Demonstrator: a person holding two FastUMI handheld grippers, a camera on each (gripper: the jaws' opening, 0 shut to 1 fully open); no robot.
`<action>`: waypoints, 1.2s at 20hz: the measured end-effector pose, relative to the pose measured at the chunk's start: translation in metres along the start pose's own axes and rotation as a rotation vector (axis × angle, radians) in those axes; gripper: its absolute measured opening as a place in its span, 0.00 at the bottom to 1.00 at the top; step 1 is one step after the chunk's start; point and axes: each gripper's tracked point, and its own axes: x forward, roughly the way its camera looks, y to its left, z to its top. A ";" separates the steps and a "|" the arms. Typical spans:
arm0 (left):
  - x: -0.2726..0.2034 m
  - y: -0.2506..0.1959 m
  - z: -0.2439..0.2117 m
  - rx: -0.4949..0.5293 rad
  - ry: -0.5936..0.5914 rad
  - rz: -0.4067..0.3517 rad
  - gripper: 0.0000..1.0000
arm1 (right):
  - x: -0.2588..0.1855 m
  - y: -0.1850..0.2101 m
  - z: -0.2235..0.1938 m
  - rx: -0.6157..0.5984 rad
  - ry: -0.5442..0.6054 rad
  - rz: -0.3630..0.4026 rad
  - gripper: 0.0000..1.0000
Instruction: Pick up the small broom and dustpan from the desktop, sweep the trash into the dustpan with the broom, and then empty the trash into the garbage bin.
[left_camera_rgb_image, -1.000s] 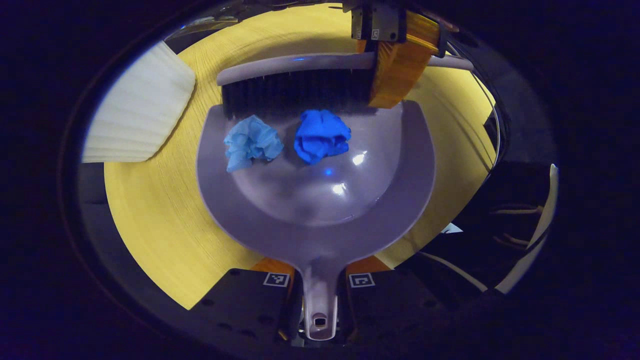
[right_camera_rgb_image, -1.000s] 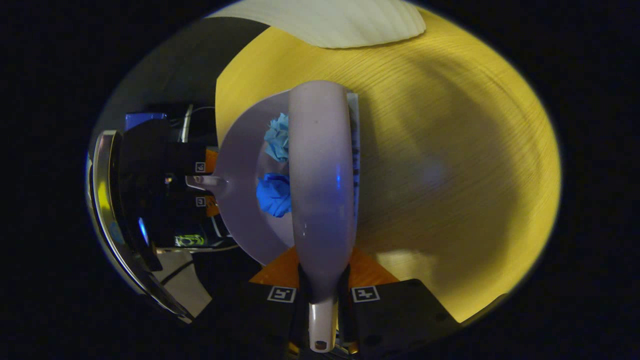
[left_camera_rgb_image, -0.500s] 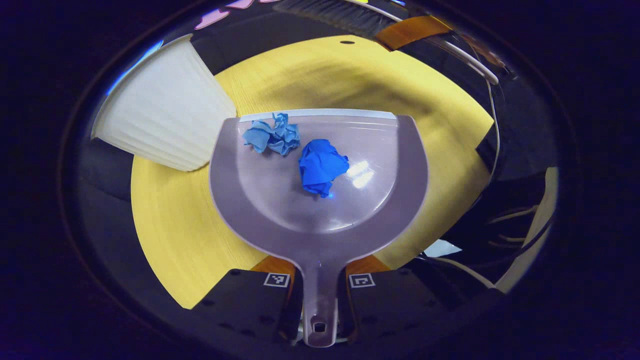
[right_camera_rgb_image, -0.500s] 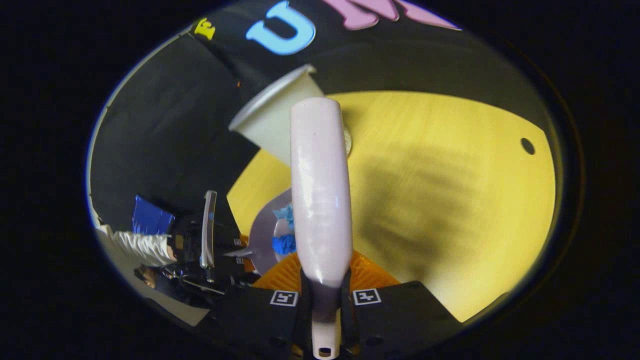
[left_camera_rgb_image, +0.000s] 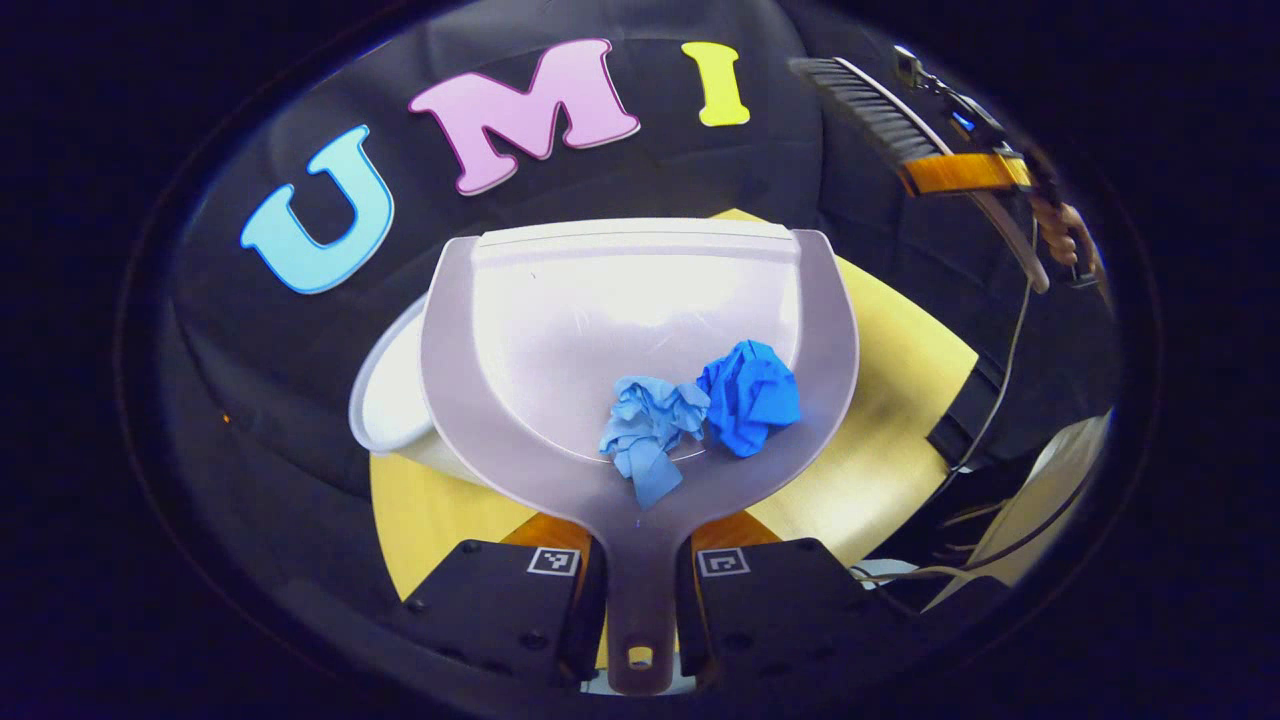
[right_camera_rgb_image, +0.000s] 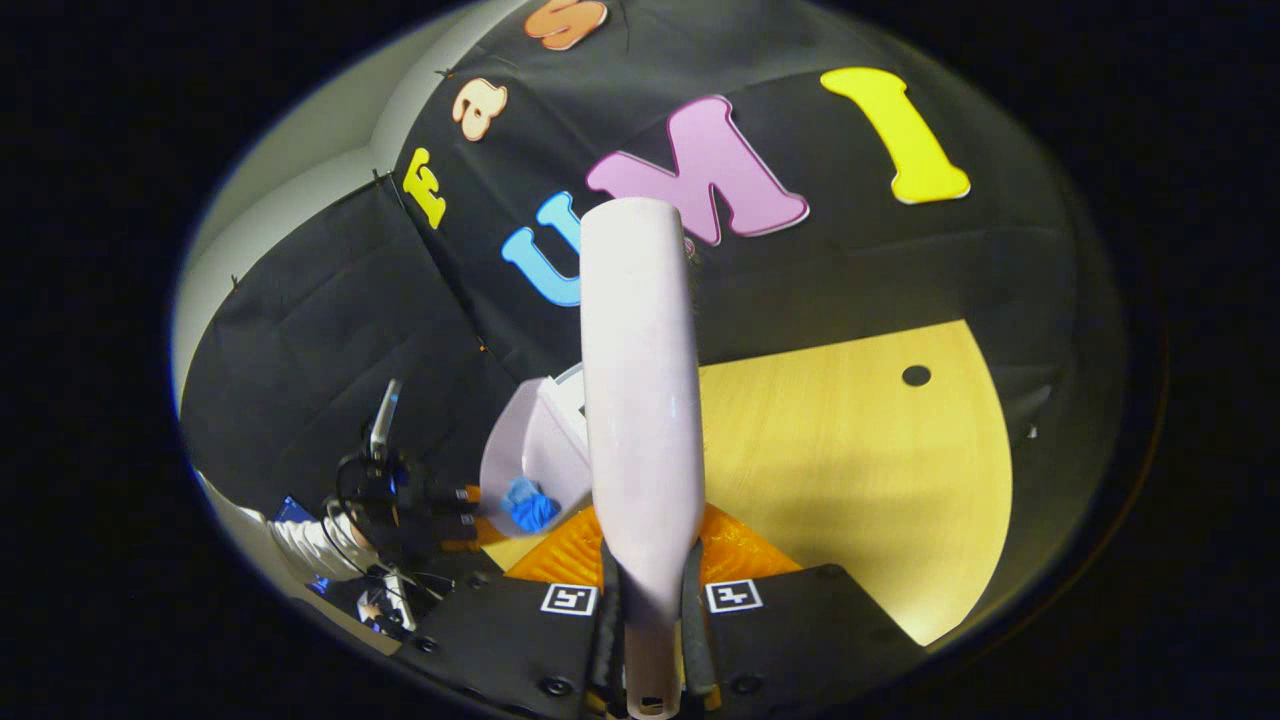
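Note:
In the left gripper view my left gripper (left_camera_rgb_image: 640, 590) is shut on the handle of the pale grey dustpan (left_camera_rgb_image: 560, 330), which is lifted and tipped back. A light blue paper wad (left_camera_rgb_image: 645, 435) and a dark blue wad (left_camera_rgb_image: 752, 395) lie at the pan's rear, near the handle. The broom (left_camera_rgb_image: 870, 100) hangs high at the upper right, bristles toward the pan, with the other gripper on it. In the right gripper view my right gripper (right_camera_rgb_image: 645, 610) is shut on the broom (right_camera_rgb_image: 640, 400). The dustpan (right_camera_rgb_image: 530, 450) with a blue wad (right_camera_rgb_image: 528, 505) is off to the lower left.
The white ribbed garbage bin (left_camera_rgb_image: 385, 400) stands just behind and left of the raised pan. The yellow round table (right_camera_rgb_image: 850, 460) has a small hole (right_camera_rgb_image: 915, 375) near its far edge. A person's hand (left_camera_rgb_image: 1070, 235) and cables (left_camera_rgb_image: 1005, 350) are at the right.
The dustpan has lifted off the table and tipped back, so both wads slid from its front lip to the rear. The broom rose up and away to the right.

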 end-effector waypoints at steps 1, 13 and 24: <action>-0.002 0.014 0.009 0.041 -0.015 0.056 0.27 | -0.010 -0.006 -0.001 -0.008 -0.016 -0.003 0.25; -0.024 0.229 0.000 0.487 0.349 0.569 0.26 | -0.038 -0.022 -0.006 0.064 -0.042 -0.035 0.25; -0.033 0.238 -0.025 1.436 0.530 0.878 0.26 | -0.034 -0.029 -0.036 0.051 0.012 -0.063 0.25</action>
